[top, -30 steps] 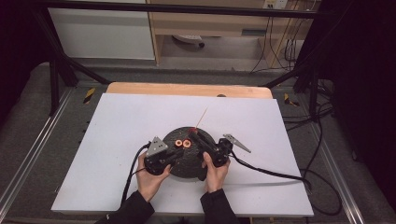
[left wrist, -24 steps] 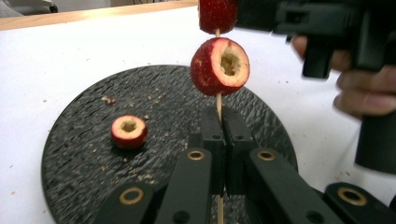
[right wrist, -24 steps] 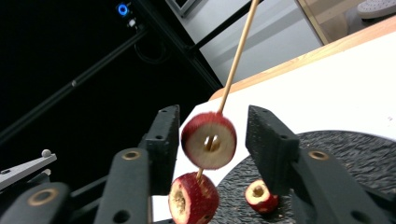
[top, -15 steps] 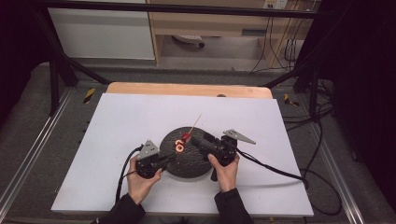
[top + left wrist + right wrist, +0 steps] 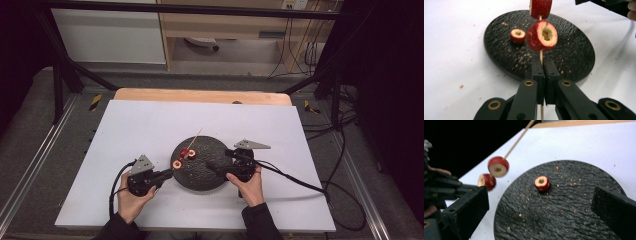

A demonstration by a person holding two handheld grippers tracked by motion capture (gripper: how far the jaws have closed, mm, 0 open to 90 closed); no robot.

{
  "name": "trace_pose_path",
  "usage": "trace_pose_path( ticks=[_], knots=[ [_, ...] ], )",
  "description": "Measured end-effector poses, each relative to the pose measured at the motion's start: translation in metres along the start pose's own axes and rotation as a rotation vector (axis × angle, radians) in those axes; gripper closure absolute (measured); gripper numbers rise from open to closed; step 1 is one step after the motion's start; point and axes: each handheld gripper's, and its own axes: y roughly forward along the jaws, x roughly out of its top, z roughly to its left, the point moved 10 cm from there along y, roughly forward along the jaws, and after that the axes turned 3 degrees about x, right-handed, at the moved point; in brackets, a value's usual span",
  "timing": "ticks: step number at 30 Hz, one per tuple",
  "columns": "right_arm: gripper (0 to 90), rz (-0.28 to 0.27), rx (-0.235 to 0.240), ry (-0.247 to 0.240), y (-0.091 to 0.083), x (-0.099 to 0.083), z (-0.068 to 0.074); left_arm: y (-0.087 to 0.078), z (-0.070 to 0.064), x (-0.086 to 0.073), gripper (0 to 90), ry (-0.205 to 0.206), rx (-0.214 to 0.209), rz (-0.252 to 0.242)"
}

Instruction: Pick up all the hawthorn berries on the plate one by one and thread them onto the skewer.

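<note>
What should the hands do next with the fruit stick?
Probably the right gripper, open over the plate, should close on the loose fruit ring. The left gripper already holds the skewer with two rings on it.

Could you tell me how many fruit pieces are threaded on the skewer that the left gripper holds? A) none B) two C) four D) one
B: in the left gripper view the left gripper has its jaws shut on the skewer, which carries two red cored fruit pieces, while a third piece lies loose on the black plate.
</note>
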Motion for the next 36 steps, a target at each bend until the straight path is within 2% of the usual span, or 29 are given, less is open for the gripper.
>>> trace_pose_path(
  ticks=[8,12,18,30,36],
  knots=[
    [1.3,0.068,-0.018,-0.046,-0.001,-0.008,-0.003,-0.018,0.016,-0.017,88.3,-0.006,0.000,0.015],
    [1.9,0.107,-0.031,-0.070,-0.002,-0.011,-0.006,-0.024,0.024,-0.026,88.3,-0.024,0.003,0.022],
    [2.3,0.152,-0.042,-0.093,-0.003,-0.014,-0.008,-0.032,0.033,-0.036,88.3,-0.023,0.013,0.037],
    [3.6,0.287,-0.068,-0.196,0.015,-0.012,-0.003,-0.041,0.039,-0.046,88.3,-0.020,0.017,0.037],
    [4.2,0.331,-0.068,-0.217,0.027,-0.005,0.002,-0.040,0.038,-0.047,88.3,-0.012,0.015,0.040]
  ],
)
